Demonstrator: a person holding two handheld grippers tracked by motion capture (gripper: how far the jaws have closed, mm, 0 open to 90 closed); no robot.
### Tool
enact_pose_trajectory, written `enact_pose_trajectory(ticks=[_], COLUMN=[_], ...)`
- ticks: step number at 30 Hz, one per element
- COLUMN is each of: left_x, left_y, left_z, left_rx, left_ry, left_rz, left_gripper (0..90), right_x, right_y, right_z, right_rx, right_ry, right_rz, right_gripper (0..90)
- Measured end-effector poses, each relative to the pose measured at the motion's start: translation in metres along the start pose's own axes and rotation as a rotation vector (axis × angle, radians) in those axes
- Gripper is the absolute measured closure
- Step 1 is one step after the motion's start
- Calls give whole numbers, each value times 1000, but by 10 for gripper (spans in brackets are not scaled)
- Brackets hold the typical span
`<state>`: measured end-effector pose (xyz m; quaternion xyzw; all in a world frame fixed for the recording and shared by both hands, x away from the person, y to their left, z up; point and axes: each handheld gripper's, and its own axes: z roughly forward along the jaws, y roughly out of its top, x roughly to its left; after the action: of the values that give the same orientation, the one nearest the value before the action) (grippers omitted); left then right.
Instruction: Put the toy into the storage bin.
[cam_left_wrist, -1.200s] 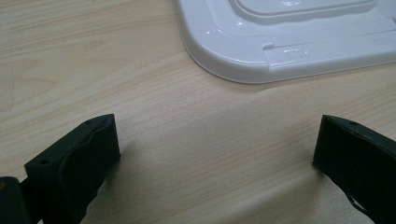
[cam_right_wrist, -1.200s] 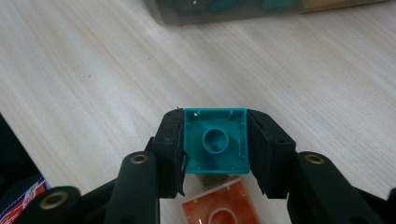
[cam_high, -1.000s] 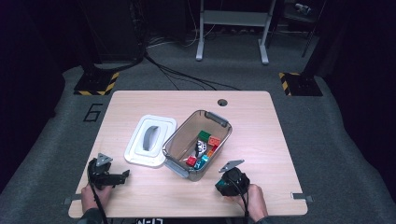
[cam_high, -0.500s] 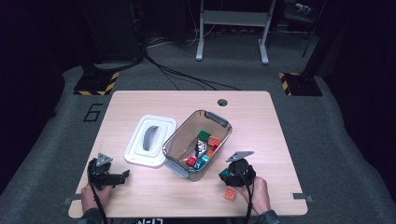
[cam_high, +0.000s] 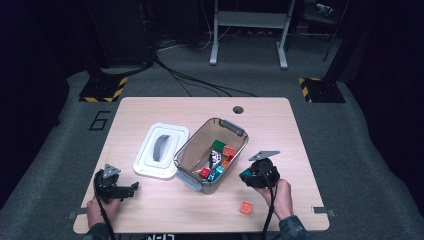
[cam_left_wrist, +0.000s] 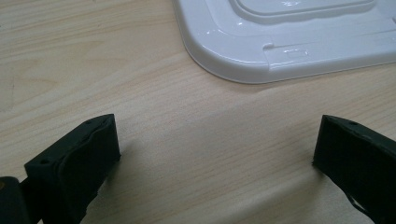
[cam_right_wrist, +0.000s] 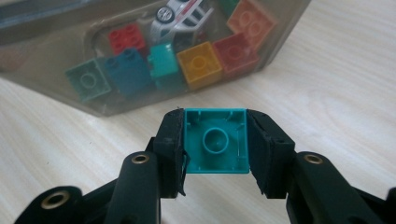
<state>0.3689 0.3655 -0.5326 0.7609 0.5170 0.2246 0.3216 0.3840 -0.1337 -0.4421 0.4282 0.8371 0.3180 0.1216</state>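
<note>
Left to right across the table.

Left gripper, at about 7 o'clock on the table: jaws spread wide, nothing between them, bare wood under them in the left gripper view. One white lid lies flat just ahead of it, at 1 o'clock from the gripper, touching the bin's left side.

One clear bin, centre of the table, open. Through its wall in the right gripper view I count seven bricks: green, dark blue, red, teal, yellow, a second red, orange; there may be more behind. One small toy car lies among them.

Right gripper, at 4 o'clock from the bin, just off its near right corner: jaws nearly closed, clamped on one teal brick, held by two opposite side walls, hollow underside facing the camera.

Handling, by judgement: the brick is light, rigid hard plastic, smooth, so slightly slippery; not fragile. Flat parallel sides are the right place to pinch, as done here; a corner grip would likely twist out.

One orange brick lies loose on the table at 5 o'clock from the right gripper, well apart from the bin.
</note>
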Motion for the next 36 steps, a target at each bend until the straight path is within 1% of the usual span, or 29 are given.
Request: enact_pose_trajectory(ticks=[2, 4, 5, 6, 7, 11, 12, 17, 20, 21, 28, 35, 36], left_x=[0, 0, 0, 0, 0, 0, 0, 0, 0, 0, 0, 0, 0], left_y=[0, 0, 0, 0, 0, 0, 0, 0, 0, 0, 0, 0, 0], left_z=[0, 0, 0, 0, 0, 0, 0, 0, 0, 0, 0, 0, 0], left_rx=[0, 0, 0, 0, 1, 1, 0, 0, 0, 0, 1, 1, 1], left_ry=[0, 0, 0, 0, 1, 0, 0, 0, 0, 0, 1, 0, 0], left_rz=[0, 0, 0, 0, 0, -1, 0, 0, -1, -1, -1, 0, 0], left_gripper=[0, 0, 0, 0, 0, 0, 0, 0, 0, 0, 0, 0, 1], right_x=[-1, -5, -5, -8, -10, -13, -14, -17, -19, -19, -24, -28, -29], right_y=[2, 6, 6, 8, 11, 17, 19, 24, 29, 30, 38, 50, 52], right_z=[-1, -5, -5, -6, -7, -11, -12, -16, -18, -20, -27, -37, -38], right_rx=[-3, -18, -18, -19, -28, -35, -36, -44, -52, -50, -57, -79, -83], right_ry=[-2, -13, -13, -12, -20, -29, -32, -41, -47, -52, -73, -93, -95], right_rz=[6, 20, 20, 9, 18, 22, 11, 18, 10, 17, 8, 3, -4], right_gripper=[590, 590, 590, 590, 590, 590, 590, 590, 590, 591, 590, 591, 590])
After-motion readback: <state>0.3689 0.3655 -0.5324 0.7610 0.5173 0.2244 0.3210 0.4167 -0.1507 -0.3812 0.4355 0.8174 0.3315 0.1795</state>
